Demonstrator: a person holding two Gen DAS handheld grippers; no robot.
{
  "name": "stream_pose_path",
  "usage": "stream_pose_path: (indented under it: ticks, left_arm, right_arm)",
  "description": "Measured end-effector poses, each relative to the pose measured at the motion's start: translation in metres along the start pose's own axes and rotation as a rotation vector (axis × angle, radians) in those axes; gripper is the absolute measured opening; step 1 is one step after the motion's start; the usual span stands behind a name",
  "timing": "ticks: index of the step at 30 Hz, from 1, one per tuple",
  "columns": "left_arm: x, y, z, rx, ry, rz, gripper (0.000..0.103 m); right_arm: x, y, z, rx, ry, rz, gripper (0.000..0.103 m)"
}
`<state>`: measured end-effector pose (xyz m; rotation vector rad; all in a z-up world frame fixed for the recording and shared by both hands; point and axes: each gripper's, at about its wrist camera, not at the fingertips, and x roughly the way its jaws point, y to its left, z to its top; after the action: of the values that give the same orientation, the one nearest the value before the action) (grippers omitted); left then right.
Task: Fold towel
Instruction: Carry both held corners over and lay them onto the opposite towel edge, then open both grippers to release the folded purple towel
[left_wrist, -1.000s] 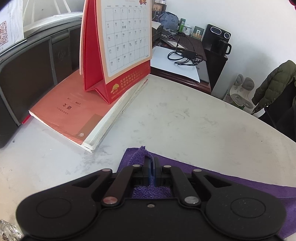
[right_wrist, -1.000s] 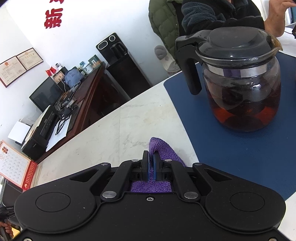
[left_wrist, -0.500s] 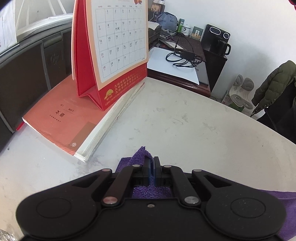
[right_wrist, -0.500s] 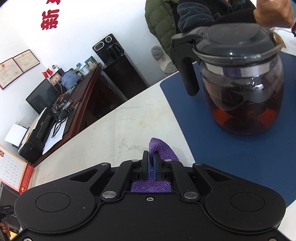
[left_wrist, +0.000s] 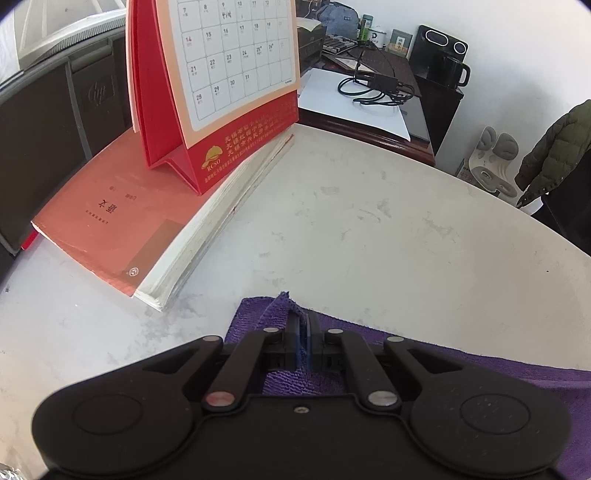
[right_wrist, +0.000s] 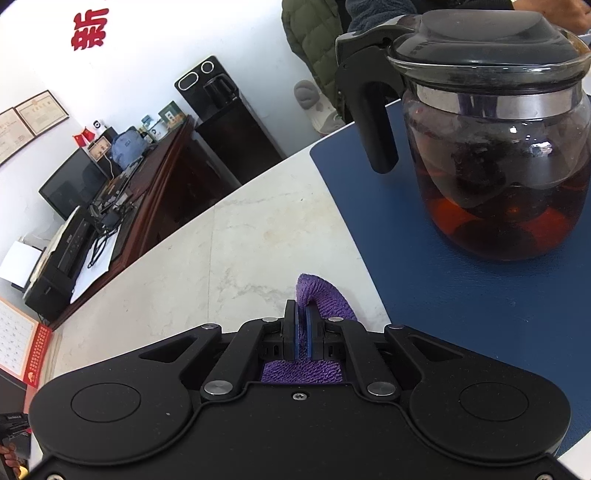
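The purple towel (left_wrist: 480, 365) lies on the pale marble table (left_wrist: 351, 221) and runs off to the right under the tool in the left wrist view. My left gripper (left_wrist: 303, 319) is shut on one corner of it, and a small peak of cloth sticks up just past the fingertips. In the right wrist view my right gripper (right_wrist: 301, 310) is shut on another corner of the purple towel (right_wrist: 325, 299), which curls up over the right finger. Most of the cloth is hidden beneath both tools.
A red desk calendar (left_wrist: 221, 85) stands on a thick orange book (left_wrist: 122, 218) ahead-left of the left gripper. A glass teapot of dark tea (right_wrist: 495, 147) sits on a blue mat (right_wrist: 480, 306) close ahead-right of the right gripper. A person in dark fleece (right_wrist: 388, 11) sits behind it.
Both grippers moved forward with their towel corners: the calendar and book drew nearer on the left, the teapot nearer on the right. Grips are unchanged.
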<state>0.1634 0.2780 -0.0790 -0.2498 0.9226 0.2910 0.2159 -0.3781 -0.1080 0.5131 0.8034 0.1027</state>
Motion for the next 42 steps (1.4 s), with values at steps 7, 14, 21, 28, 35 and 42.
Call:
stream_pose_path:
  ticks: [7, 14, 21, 28, 35, 42]
  left_arm:
    - [0.006, 0.0, 0.002, 0.002, 0.014, 0.009, 0.007]
    - [-0.002, 0.007, 0.002, -0.013, -0.002, 0.036, 0.012]
    - [-0.011, 0.017, 0.002, -0.016, -0.016, 0.066, 0.012]
    - [-0.024, 0.033, -0.005, -0.04, -0.028, 0.106, 0.012]
    - [-0.038, 0.044, -0.011, -0.052, -0.043, 0.123, 0.012]
    - [-0.032, 0.024, -0.022, 0.081, -0.014, 0.089, 0.012]
  right_arm:
    - [0.004, 0.002, -0.001, -0.019, 0.008, -0.023, 0.006]
    - [0.0, 0.002, -0.001, -0.035, 0.004, -0.04, 0.009]
    - [-0.004, 0.001, -0.002, -0.052, 0.0, -0.056, 0.013]
    - [-0.016, 0.001, -0.003, -0.067, -0.012, -0.067, 0.017]
    - [-0.029, -0.003, -0.003, -0.071, -0.034, -0.082, 0.017]
    - [-0.039, 0.015, -0.014, -0.174, -0.014, -0.063, 0.017]
